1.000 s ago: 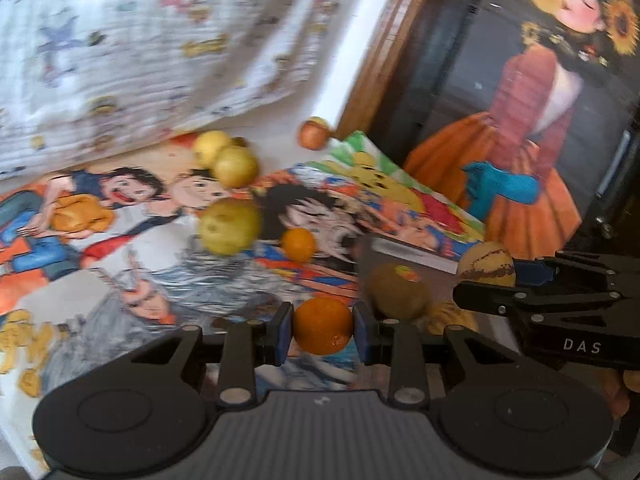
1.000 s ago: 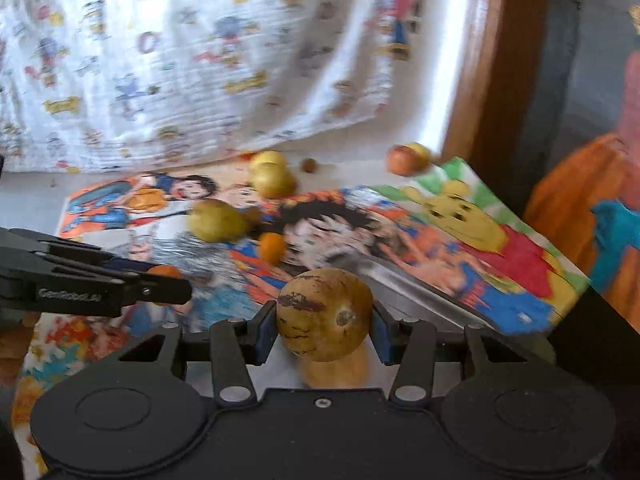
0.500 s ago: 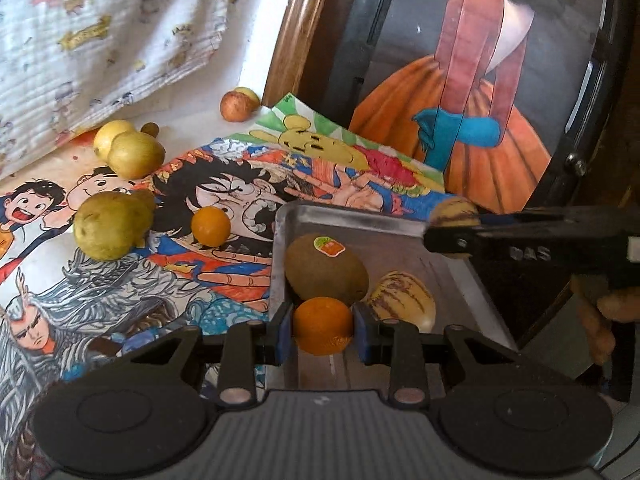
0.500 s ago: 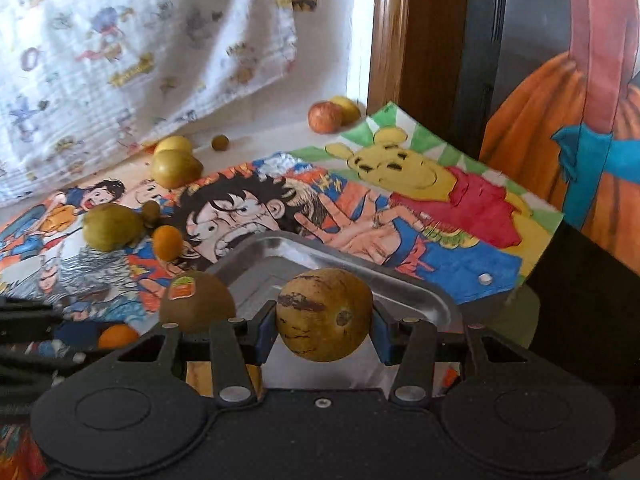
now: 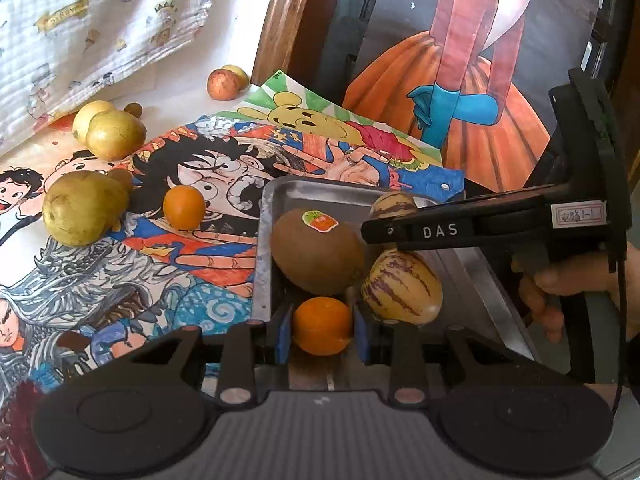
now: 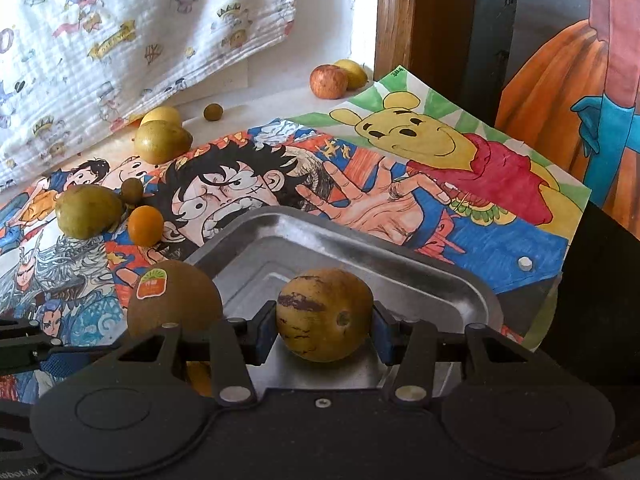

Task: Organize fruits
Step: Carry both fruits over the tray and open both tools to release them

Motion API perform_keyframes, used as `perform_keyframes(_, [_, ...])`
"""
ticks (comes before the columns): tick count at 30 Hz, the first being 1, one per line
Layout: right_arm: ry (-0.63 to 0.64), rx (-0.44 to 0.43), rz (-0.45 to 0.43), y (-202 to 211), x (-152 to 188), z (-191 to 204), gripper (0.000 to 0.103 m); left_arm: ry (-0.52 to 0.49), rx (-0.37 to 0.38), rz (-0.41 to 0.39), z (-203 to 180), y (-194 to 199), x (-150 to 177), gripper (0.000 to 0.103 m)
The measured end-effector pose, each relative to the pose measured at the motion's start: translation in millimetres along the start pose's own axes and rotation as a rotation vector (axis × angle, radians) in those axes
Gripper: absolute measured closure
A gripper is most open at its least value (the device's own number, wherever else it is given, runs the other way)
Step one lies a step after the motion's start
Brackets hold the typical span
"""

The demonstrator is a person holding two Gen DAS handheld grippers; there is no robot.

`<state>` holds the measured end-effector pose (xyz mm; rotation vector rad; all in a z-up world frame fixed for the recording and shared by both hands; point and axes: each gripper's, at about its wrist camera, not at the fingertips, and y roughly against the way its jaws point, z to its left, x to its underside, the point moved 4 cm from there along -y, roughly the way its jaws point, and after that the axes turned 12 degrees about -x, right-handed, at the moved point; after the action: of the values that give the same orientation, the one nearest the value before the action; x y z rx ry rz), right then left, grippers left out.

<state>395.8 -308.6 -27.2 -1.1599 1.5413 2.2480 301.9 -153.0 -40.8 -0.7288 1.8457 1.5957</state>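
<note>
Both claws have come over the metal tray, which a second ago lay mostly hidden behind them. The left claw stays clamped on a small orange, now hanging over the tray's near end, just in front of the stickered kiwi and beside a striped yellow melon that both lie in the tray. The right claw keeps its pads pressed on a brownish round fruit, now above the tray's bare floor, right of the kiwi; before, it hung over the cartoon-printed cloth short of the tray. Outside the tray, to its left on the surface, a second small orange, a greenish pear and two yellow fruits lie where they lay; the red apple sits beyond the tray by the wall
</note>
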Motion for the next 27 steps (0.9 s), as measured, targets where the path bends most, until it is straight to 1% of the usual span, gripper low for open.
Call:
perform_keyframes(3, [0.001,0.001,0.001,0,0,0,0.052,-0.001,0.006,0.010,-1,-2,0,0.068])
perform_keyframes(10, [0.007,-0.005,-0.042,17,-4,6,0.043,0.031,0.014,0.029,2,-2,0,0.066])
perform_keyframes(13, [0.013,0.004,-0.069,30,-7,10,0.038,0.056,0.030,0.038,3,3,0,0.057])
perform_keyframes(15, [0.015,0.011,-0.089,41,-8,12,0.034,0.079,0.041,0.035,4,10,1,0.048])
perform_keyframes(18, [0.025,0.022,-0.122,58,-9,18,0.028,0.107,0.045,0.023,8,22,2,0.041])
perform_keyframes(20, [0.029,0.029,-0.147,71,-8,22,0.021,0.123,0.026,0.009,13,31,2,0.035])
perform_keyframes(22, [0.029,0.033,-0.169,83,-7,27,0.019,0.144,0.008,-0.007,20,41,2,0.030])
perform_keyframes(24, [0.031,0.035,-0.187,95,-4,34,0.017,0.170,-0.012,-0.023,28,53,2,0.023])
perform_keyframes(25, [0.032,0.036,-0.194,100,-3,38,0.013,0.179,-0.022,-0.031,32,58,2,0.021])
perform_keyframes(26, [0.034,0.035,-0.202,106,-1,43,0.010,0.187,-0.036,-0.040,36,64,2,0.018])
perform_keyframes(27, [0.037,0.035,-0.209,110,1,47,0.008,0.194,-0.051,-0.050,40,70,1,0.013])
